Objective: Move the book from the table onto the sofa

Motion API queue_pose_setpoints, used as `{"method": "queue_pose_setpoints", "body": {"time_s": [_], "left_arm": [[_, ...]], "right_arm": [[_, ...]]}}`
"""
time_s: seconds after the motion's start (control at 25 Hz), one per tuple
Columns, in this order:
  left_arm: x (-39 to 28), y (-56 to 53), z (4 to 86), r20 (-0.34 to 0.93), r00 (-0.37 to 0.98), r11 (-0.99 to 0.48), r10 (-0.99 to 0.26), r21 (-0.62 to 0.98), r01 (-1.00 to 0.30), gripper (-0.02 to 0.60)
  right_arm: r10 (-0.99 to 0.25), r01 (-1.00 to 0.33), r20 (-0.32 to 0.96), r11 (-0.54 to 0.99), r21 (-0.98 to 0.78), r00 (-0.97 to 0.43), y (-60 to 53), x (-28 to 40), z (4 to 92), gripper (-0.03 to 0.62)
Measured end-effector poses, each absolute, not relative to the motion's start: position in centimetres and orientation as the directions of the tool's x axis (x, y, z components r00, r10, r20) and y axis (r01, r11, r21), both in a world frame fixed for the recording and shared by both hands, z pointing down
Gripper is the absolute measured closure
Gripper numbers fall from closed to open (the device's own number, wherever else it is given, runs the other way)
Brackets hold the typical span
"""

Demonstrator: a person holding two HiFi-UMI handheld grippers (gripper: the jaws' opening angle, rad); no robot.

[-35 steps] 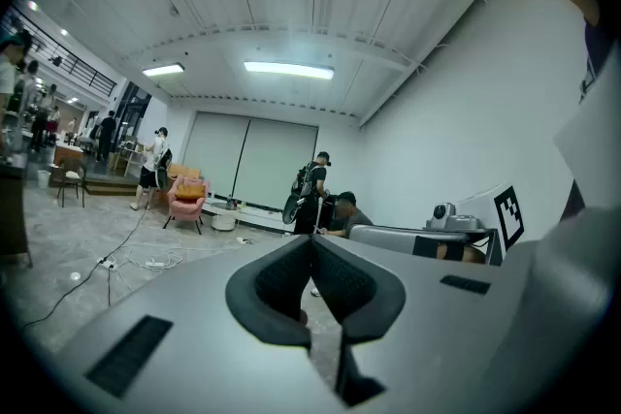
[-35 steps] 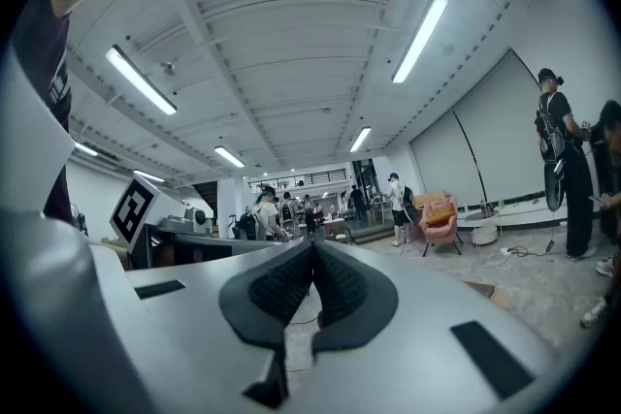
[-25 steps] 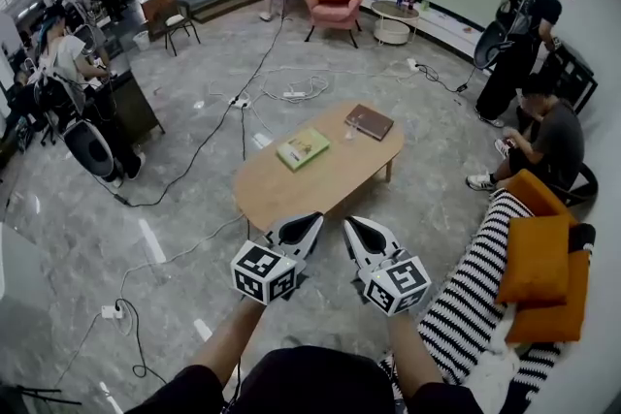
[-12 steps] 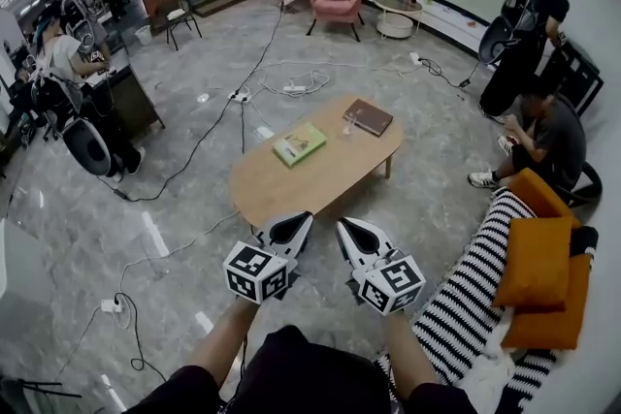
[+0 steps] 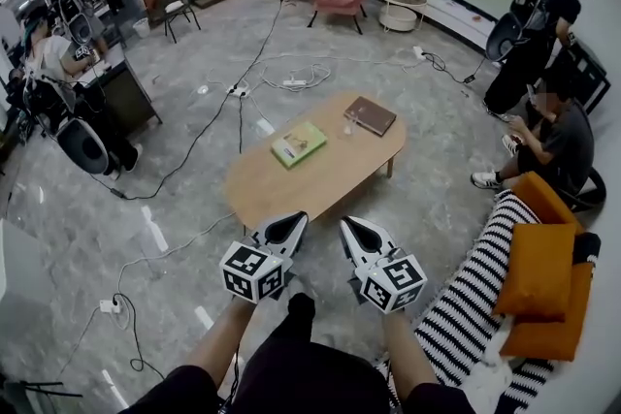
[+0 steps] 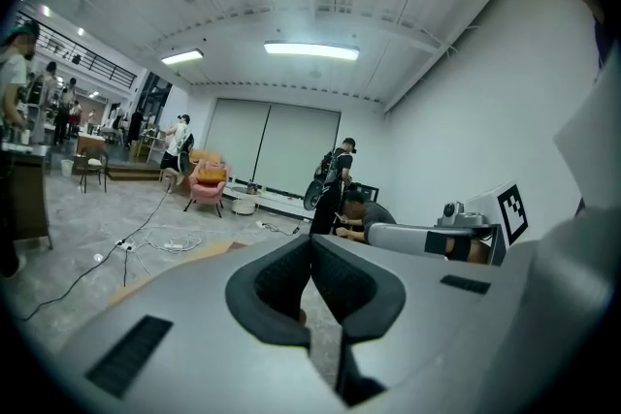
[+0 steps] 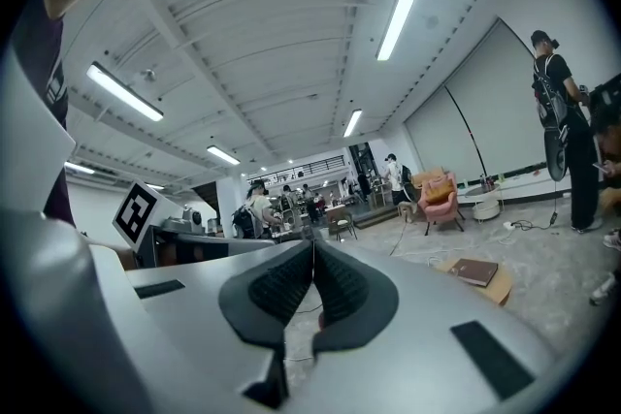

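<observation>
Books (image 5: 300,143) lie untouched: nearest me, the left gripper (image 5: 291,224) and right gripper (image 5: 353,230) hang side by side, each pressed together on nothing. The striped sofa (image 5: 475,296) sits just right. Beyond, the wooden table (image 5: 291,187) carries a green book (image 5: 300,143) and, farther back, a brown book (image 5: 370,115), possibly a notebook

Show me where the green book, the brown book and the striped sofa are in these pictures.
green book (image 5: 300,143), head view, middle of its cover.
brown book (image 5: 370,115), head view, middle of its cover.
striped sofa (image 5: 472,300), head view, bare striped seat.
</observation>
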State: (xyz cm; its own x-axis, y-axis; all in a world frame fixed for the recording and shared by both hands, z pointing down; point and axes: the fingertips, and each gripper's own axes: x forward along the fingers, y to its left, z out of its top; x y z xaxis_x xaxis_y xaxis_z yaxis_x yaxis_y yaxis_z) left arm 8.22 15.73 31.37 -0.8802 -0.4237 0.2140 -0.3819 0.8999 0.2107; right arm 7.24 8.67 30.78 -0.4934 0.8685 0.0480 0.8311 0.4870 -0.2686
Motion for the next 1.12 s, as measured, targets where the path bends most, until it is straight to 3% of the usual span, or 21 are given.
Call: {"method": "queue_pose_setpoints", "body": {"time_s": [1.12], "left_arm": [[-10.0, 31.4, 35.3, 0.252, -0.866, 0.882, -0.433, 0.320, -0.347, 0.568]], "right_arm": [[0.862, 0.803, 0.150, 0.505, -0.317, -0.484, 23.7, -11.1, 34.5, 0.569]]}}
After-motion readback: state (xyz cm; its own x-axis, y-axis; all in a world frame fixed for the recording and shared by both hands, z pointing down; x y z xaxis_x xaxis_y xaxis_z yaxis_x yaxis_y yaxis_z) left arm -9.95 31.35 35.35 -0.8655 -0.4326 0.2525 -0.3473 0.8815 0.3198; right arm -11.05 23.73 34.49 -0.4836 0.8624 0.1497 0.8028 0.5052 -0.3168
